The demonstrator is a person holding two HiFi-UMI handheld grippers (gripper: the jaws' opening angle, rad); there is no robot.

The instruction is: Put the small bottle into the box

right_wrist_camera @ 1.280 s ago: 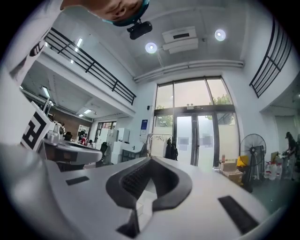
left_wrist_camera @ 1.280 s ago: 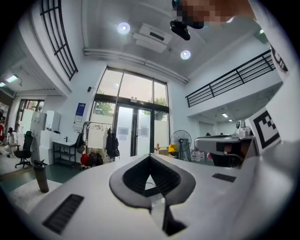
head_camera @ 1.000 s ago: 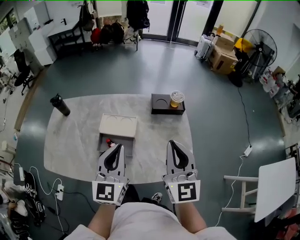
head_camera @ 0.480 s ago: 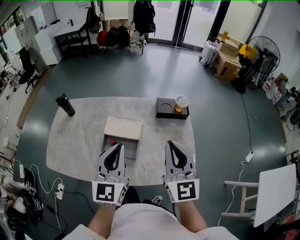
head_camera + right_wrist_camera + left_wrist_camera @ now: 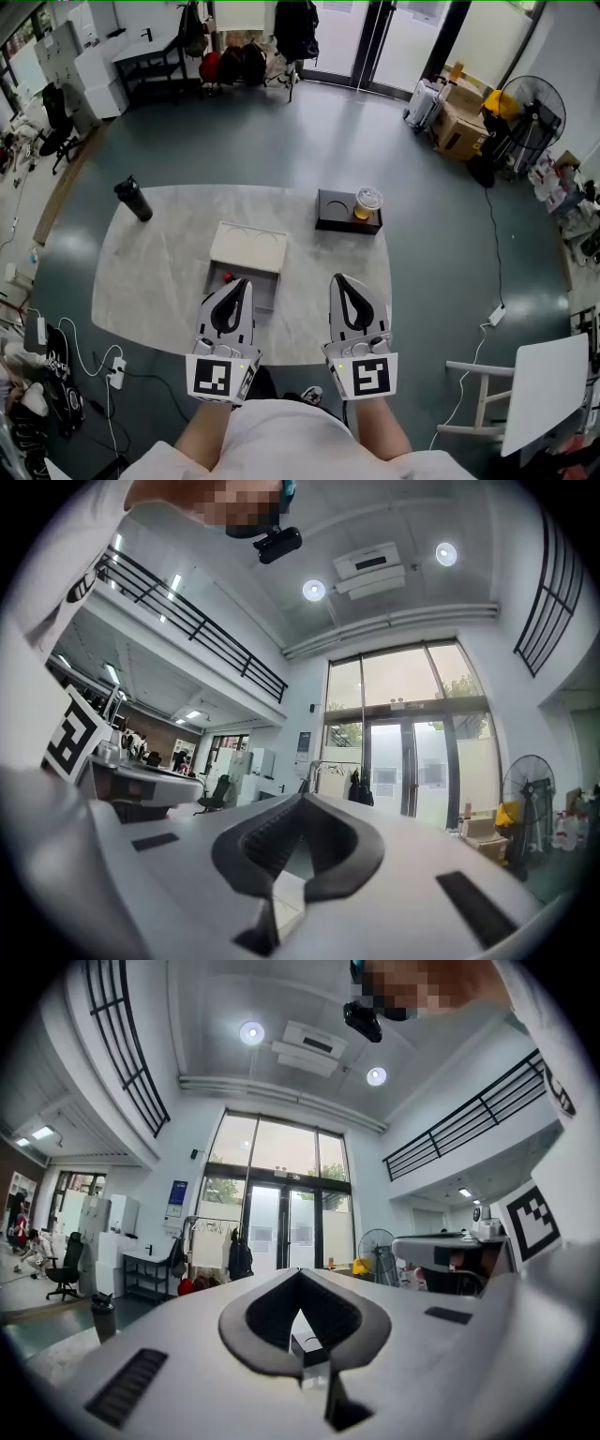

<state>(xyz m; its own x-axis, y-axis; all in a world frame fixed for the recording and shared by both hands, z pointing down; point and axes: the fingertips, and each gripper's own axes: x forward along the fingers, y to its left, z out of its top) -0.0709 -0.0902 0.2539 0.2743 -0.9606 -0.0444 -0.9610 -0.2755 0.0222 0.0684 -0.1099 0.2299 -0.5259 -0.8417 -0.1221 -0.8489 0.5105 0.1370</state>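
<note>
The beige box point(image 5: 247, 248) stands open in the middle of the grey table point(image 5: 150, 272), its lid tipped back. A small bottle point(image 5: 226, 277) with a red cap lies in the box's open front part, half hidden behind my left gripper point(image 5: 246, 281). That gripper hovers at the box's near edge, shut and empty, its tips meeting in the left gripper view point(image 5: 300, 1272). My right gripper point(image 5: 336, 278) is to the right of the box over bare table, also shut with nothing in it. In the right gripper view, the right gripper point(image 5: 302, 797) points level into the room.
A black flask point(image 5: 133, 199) stands at the table's far left. At the far right sits a black tray point(image 5: 337, 211) that holds a lidded cup point(image 5: 369, 202). A fan and cardboard boxes are at the room's right, with cables on the floor by the table's near left.
Both grippers stay shut side by side at the table's near edge. The right one has crept slightly forward. The head view has shifted, so the table sits a little lower in the frame.
</note>
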